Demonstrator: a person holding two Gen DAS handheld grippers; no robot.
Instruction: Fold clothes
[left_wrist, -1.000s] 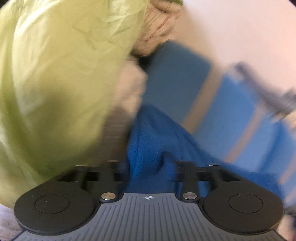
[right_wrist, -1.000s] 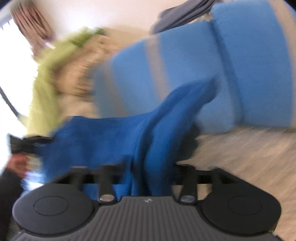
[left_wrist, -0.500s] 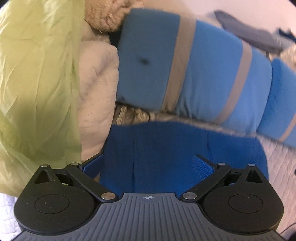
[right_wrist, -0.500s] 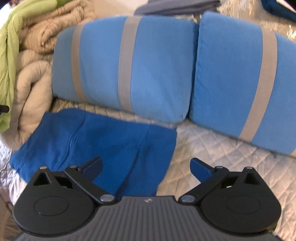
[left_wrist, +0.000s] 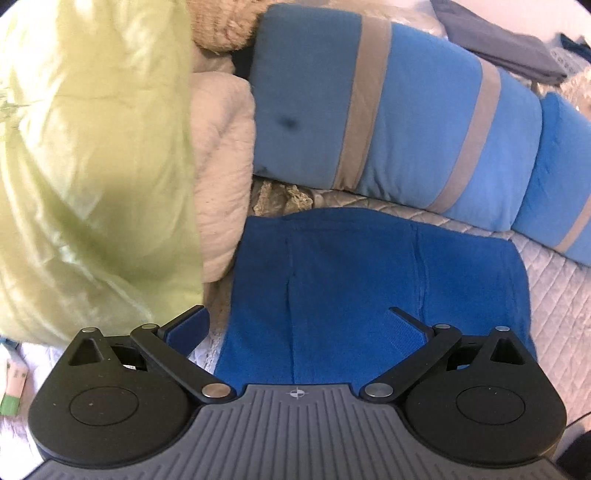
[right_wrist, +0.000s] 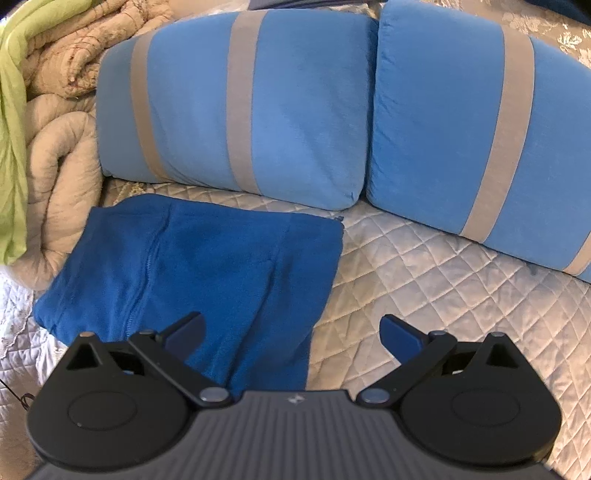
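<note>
A folded dark blue garment (left_wrist: 369, 280) lies flat on the quilted bedspread (left_wrist: 561, 295), just in front of the striped pillows. My left gripper (left_wrist: 295, 325) hovers above its near left part, open wide with nothing between the fingers. In the right wrist view the same dark blue garment (right_wrist: 207, 266) lies to the left, and my right gripper (right_wrist: 291, 332) hangs open over its near right edge, the left finger above the cloth and the right finger above the bare bedspread (right_wrist: 424, 288). Neither gripper touches the cloth.
Two light blue pillows with grey stripes (right_wrist: 251, 110) (right_wrist: 480, 129) lean behind the garment. A beige quilted blanket (right_wrist: 55, 177) and a lime green cloth (left_wrist: 92, 166) are piled at the left. A grey folded item (left_wrist: 498, 40) lies at the far back.
Both grippers were shut on the blue garment, holding it up a second ago. They laid it flat, opened, and have since drawn up and back from it.
</note>
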